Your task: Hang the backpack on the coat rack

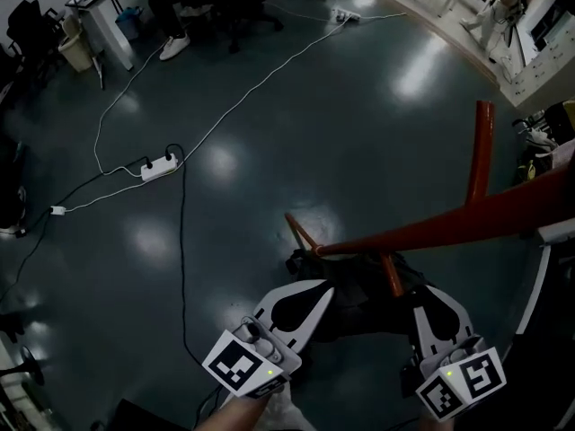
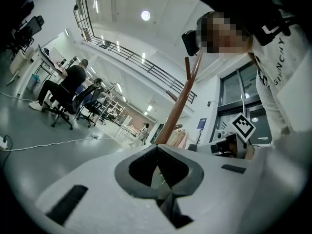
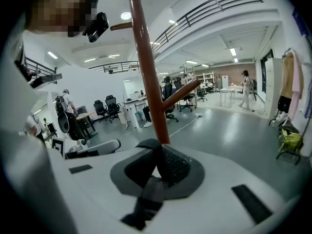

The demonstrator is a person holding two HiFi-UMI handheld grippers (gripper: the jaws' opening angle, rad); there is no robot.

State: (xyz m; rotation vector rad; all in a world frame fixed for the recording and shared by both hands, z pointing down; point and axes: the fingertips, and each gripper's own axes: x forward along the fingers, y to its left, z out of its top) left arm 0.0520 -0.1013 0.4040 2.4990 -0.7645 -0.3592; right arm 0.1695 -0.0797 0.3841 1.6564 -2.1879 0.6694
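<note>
Jaws: both pairs are closed. The right gripper (image 3: 156,143) pinches a dark strap (image 3: 145,199) that runs out from between its jaws. The left gripper (image 2: 157,149) is closed too, with a dark strip of the same kind caught at its base.
Floor (image 1: 314,124): glossy dark grey, filling most of the head view and seen from well above.
Rack (image 1: 431,227): a red-brown wooden pole (image 3: 145,67), foreshortened so that it slants across the lower right of the head view.
Backpack (image 1: 359,311): black, held low between the two grippers and right against the pole. Much of it is in shadow, so its shape is hard to read.
Grippers: white, side by side at the bottom of the head view, one on each side of the backpack, tips pointing away from the person.
Peg (image 1: 392,277): short and slanted, lying over the backpack between the grippers, closer to the right one.
Power strip (image 1: 160,164): white, well away at left, with a black cable (image 1: 183,250) trailing toward the person.
Key relation: in the right gripper view the pole rises upright just behind the jaws, and a peg (image 3: 181,92) branches off above them to the right. The held strap sits below it. The pole's long axis is vertical, so the likely move is up and over a peg tip, led by the right gripper as the nearer one.
</note>
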